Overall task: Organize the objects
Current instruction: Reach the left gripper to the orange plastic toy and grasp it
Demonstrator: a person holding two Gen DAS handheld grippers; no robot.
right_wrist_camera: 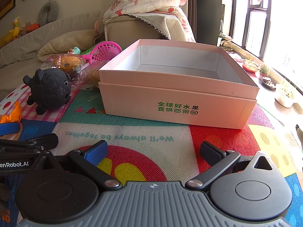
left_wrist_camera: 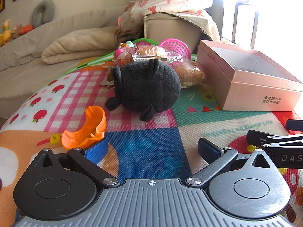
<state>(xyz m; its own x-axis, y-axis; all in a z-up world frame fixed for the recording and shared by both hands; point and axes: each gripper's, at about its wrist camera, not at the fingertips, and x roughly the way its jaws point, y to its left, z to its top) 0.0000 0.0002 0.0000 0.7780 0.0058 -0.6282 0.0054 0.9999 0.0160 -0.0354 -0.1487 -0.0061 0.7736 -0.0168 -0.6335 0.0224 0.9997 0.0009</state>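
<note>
Both tongs hang low over the colourful play mat [left_wrist_camera: 151, 147] — the left tongs [left_wrist_camera: 151, 149] spread, the right tongs [right_wrist_camera: 152, 151] spread too, gripping nothing. The black plush toy [left_wrist_camera: 147, 90] lies near the orange plastic piece [left_wrist_camera: 85, 130], left of the open pink box [right_wrist_camera: 178, 94].

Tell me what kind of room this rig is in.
Likely a home living room with a child's play corner: a beige sofa with bedding, a colourful play mat underneath, and toys such as a black plush beside a pink box.
</note>
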